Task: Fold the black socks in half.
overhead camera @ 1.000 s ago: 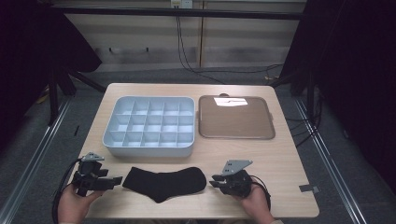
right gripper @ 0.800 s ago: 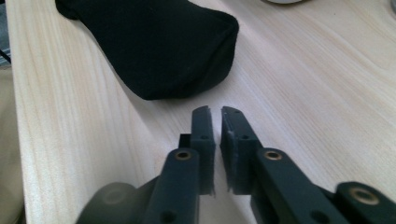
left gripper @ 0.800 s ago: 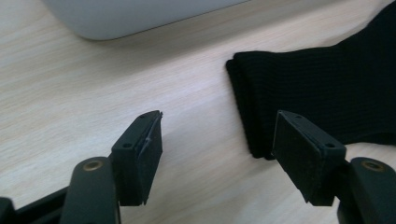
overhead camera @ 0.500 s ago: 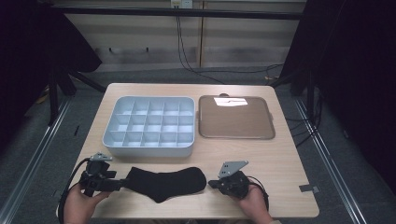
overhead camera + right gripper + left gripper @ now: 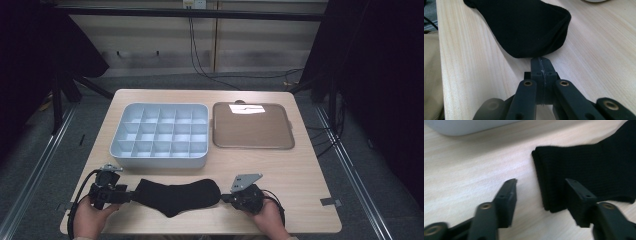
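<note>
You are holding the left gripper (image 5: 537, 188) spread, straddling the sock's (image 5: 177, 196) cuff edge, and the right gripper (image 5: 540, 61) pressed together, touching the sock's toe.

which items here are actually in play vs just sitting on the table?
In play:
- black sock, between the two grippers
- left gripper, open at the sock's cuff end
- right gripper, shut, tip at the sock's toe end

Likely idle, nothing near them:
- grey divided tray
- brown flat tray
</note>
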Demonstrator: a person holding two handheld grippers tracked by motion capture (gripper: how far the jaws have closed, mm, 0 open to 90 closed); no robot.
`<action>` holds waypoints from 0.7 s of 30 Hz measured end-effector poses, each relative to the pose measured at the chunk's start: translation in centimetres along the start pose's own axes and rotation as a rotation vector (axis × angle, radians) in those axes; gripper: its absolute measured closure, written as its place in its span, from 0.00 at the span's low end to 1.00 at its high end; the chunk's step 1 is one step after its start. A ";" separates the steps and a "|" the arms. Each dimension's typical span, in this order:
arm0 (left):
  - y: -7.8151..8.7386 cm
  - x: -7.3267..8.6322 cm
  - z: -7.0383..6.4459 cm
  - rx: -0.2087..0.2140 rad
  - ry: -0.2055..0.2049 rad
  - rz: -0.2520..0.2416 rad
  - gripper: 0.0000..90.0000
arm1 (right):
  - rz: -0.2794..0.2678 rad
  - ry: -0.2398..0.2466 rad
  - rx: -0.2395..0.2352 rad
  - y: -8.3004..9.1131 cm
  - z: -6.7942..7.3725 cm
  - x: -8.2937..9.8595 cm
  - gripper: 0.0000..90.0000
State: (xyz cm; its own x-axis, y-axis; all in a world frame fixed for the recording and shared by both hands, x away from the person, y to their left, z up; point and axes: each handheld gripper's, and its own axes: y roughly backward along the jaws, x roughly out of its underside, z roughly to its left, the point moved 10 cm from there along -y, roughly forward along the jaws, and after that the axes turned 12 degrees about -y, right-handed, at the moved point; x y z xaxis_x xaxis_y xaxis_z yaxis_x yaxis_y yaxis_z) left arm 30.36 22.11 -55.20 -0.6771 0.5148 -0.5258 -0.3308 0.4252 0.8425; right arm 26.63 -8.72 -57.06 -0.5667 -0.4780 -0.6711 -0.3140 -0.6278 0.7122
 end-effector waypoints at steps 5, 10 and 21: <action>-0.2 -0.2 0.1 -0.013 -0.003 0.009 0.63 | -0.002 0.002 0.001 0.0 0.0 -0.1 1.00; -0.9 0.1 -0.4 0.004 -0.015 0.052 0.67 | 0.003 0.005 0.004 0.0 0.0 0.0 1.00; -1.2 0.2 -0.7 0.040 0.030 0.054 0.78 | -0.003 -0.007 -0.003 -0.1 0.2 -0.1 0.99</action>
State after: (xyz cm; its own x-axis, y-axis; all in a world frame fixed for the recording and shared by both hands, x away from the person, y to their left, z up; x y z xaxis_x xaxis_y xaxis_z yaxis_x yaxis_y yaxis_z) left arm 30.15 21.18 -56.24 -0.7126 0.5160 -0.4753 -0.2671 0.4269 0.8640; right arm 26.58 -8.46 -57.05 -0.5709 -0.4719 -0.6719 -0.3135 -0.6310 0.7096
